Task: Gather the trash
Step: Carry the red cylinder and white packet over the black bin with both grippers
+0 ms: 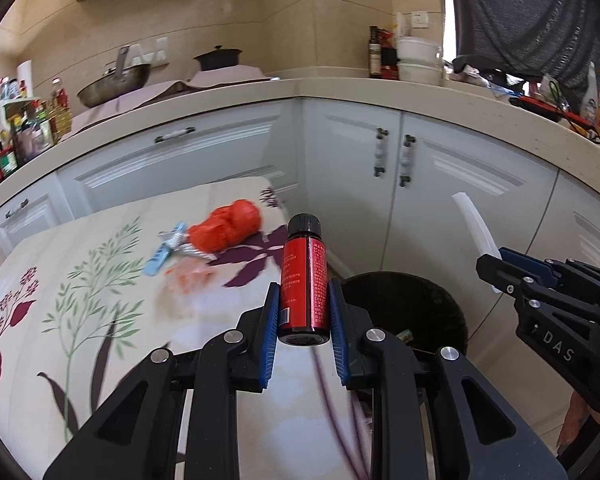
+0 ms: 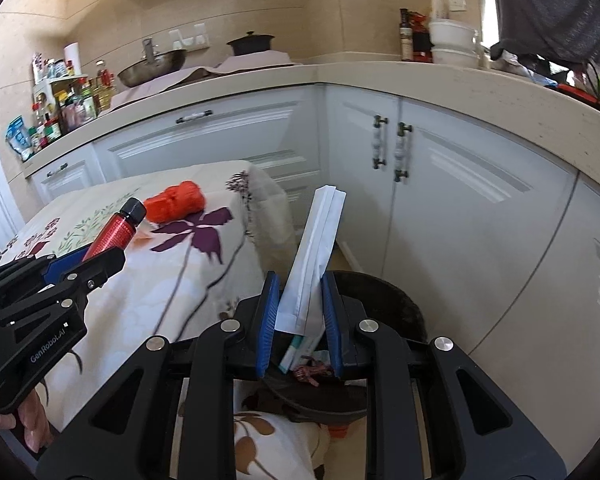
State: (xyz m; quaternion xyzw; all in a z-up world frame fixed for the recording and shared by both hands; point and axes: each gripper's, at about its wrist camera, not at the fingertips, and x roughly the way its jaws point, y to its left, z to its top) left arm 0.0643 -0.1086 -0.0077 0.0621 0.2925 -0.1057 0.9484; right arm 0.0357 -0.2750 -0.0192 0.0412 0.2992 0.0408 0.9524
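My left gripper [image 1: 304, 312] is shut on a small red bottle [image 1: 303, 280] with a black cap, held upright above the table edge, just left of the black trash bin [image 1: 440, 300]. My right gripper [image 2: 298, 308] is shut on a folded white paper packet [image 2: 316, 248], held over the bin [image 2: 396, 300], which holds some scraps. In the right wrist view the left gripper [image 2: 88, 260] and red bottle [image 2: 116, 228] show at the left. A crumpled orange bag [image 1: 228, 228] and a blue-and-silver wrapper [image 1: 172, 246] lie on the floral tablecloth [image 1: 80, 280].
White kitchen cabinets [image 1: 420, 184] stand close behind the bin under a beige countertop [image 1: 340, 88] carrying a wok, a pot, bottles and bowls. The table stands left of the bin. A spice rack [image 1: 16, 136] is at far left.
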